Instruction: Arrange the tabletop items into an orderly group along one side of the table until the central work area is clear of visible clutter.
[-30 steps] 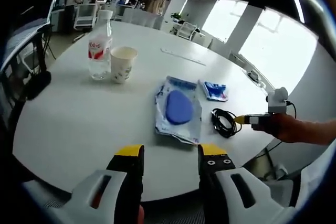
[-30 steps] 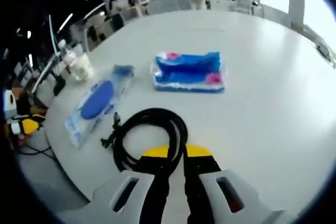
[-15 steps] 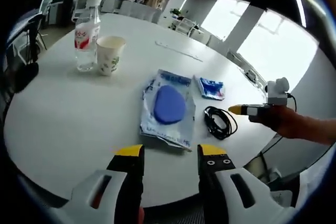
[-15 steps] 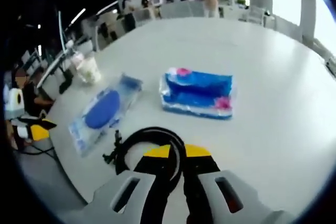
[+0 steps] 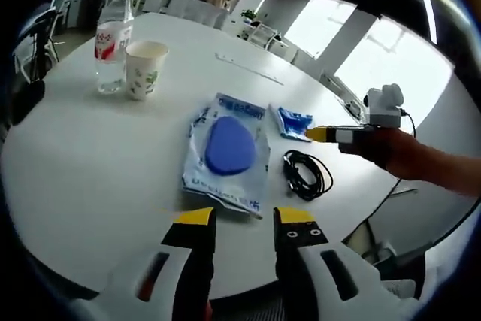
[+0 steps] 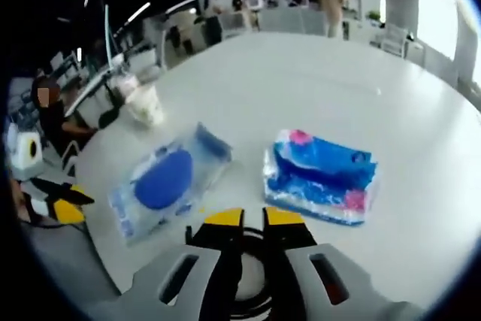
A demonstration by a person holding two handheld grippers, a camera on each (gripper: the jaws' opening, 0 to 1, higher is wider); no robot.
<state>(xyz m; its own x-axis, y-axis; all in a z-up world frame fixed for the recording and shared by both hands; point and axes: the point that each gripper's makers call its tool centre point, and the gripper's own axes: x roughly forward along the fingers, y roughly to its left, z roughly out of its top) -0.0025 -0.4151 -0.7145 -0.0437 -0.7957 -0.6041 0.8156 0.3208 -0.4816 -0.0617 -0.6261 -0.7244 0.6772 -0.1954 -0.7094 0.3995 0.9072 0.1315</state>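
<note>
While over the black cable coil (image 5: 304,174), right gripper (image 6: 254,216) nearly closed, gripping nothing visible.
Left gripper (image 5: 243,221) part open, empty, near worktop (image 5: 90,155) edge; clear packet with blue pad (image 5: 225,148) beside coil, blue tissue pack (image 6: 319,177) just beyond, bottle (image 5: 109,39) and paper cup (image 5: 143,69) together at far left.

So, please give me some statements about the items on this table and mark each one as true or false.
1. The paper cup stands upright beside the water bottle. True.
2. The black cable lies coiled on the table. True.
3. The clear bag holds a red object. False: the object inside is blue.
4. The left gripper is shut on the cup. False: its jaws are open and hold nothing.
5. The blue packet lies on top of the clear bag. False: they lie apart.
</note>
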